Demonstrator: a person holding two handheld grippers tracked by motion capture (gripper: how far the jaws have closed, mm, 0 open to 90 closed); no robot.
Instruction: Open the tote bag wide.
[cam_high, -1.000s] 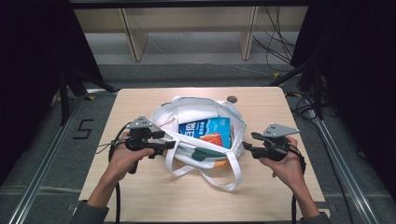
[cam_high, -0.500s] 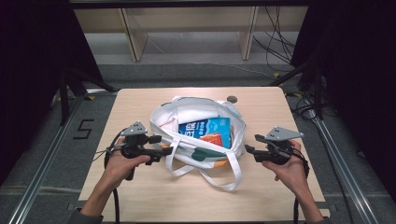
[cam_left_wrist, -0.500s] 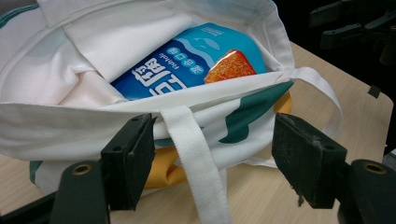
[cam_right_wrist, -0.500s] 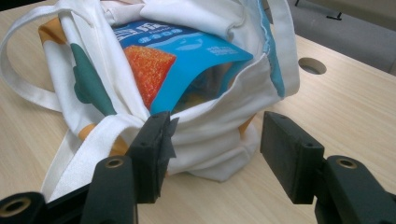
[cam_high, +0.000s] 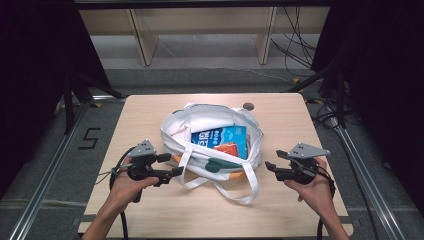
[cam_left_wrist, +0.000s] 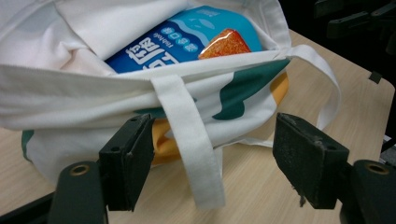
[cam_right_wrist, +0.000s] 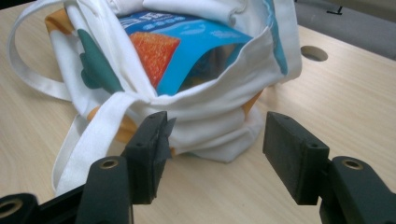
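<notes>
Fingers spread on both my grippers, nothing gripped: left gripper, right gripper flank tote bag; blue packet already inside, handles ungrasped.

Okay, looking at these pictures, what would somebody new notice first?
First, the white tote bag in the middle of the wooden table, its mouth open on a bright blue package with an orange patch. Next, the two black grippers at the near edge: the left gripper close beside the bag, its open jaws either side of a white handle strap, and the right gripper open and apart from the bag.
</notes>
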